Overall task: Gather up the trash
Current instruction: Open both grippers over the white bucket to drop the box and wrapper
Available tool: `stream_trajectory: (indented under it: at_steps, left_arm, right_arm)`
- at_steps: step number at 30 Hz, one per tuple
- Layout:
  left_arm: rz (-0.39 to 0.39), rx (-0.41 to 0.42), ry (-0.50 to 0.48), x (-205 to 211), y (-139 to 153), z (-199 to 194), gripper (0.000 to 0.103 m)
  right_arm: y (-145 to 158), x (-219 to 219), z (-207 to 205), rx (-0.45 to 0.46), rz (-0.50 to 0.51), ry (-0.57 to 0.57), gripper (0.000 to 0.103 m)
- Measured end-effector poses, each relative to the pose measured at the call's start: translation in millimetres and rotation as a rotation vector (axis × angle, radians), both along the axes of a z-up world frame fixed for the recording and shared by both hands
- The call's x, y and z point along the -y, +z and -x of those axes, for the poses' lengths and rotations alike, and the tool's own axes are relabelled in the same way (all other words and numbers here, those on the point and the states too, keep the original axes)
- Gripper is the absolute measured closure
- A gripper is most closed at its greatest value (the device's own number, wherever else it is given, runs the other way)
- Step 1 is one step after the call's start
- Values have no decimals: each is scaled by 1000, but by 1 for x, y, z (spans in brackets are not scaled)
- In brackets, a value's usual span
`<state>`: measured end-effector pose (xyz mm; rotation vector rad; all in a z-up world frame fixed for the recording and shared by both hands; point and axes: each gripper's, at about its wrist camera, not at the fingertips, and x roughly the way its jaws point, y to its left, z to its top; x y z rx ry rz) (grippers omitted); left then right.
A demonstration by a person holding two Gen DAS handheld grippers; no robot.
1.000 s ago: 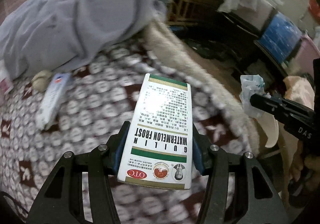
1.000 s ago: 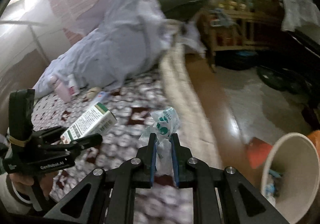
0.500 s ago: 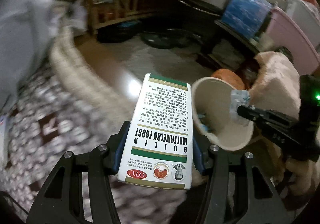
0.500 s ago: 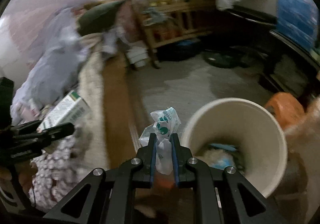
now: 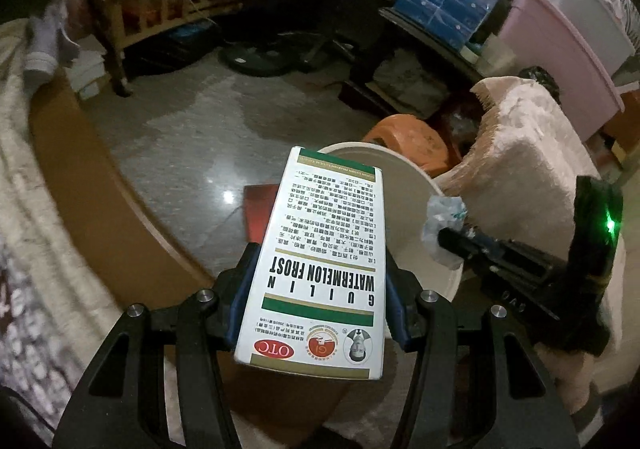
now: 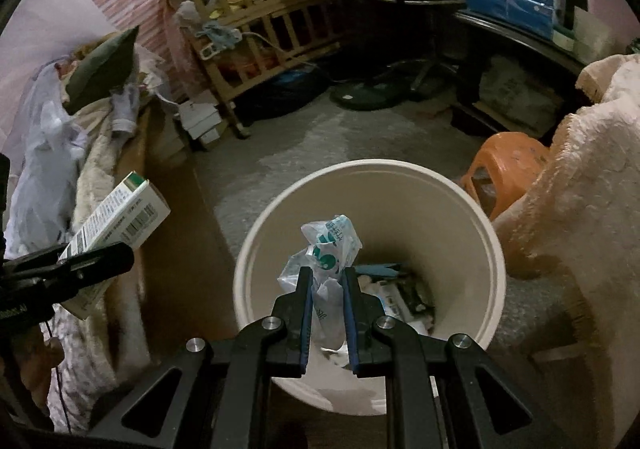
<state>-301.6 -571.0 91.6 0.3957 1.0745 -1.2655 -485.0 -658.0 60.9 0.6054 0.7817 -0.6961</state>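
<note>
The right gripper squeezes a crumpled wrapper right over the bin; let go now. The left gripper grips 1 box; move it over first.

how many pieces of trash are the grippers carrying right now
2. The box is clamped in the left gripper, beside the bin. The crumpled wrapper is pinched in the right gripper, over the bin's mouth. More trash already lies inside the bin, partly hidden.

Medicine box hiding the near-left rim of the bin, crumpled wrapper covering part of the bin's contents, bed at left blurred, small print unreadable
</note>
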Motion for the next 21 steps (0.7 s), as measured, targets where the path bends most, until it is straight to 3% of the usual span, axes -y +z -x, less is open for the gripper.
stream_trajectory:
  at_steps: [13,15,17,21]
  left_arm:
    - [-4,-25,-32,15,-11,7,48]
    - [4,-27,-32,13,-10,6,40]
    - [17,-29,-29,12,-9,6,37]
    - [16,-37,-18,10,-9,2,36]
  right_arm:
    - [-11,12,-5,-24,12,-27,90]
    - [-10,11,-7,-40,33,-27,81]
    - [-10,8,-7,-38,46,-34,65]
    - [-11,13,-3,-24,25,-59,64]
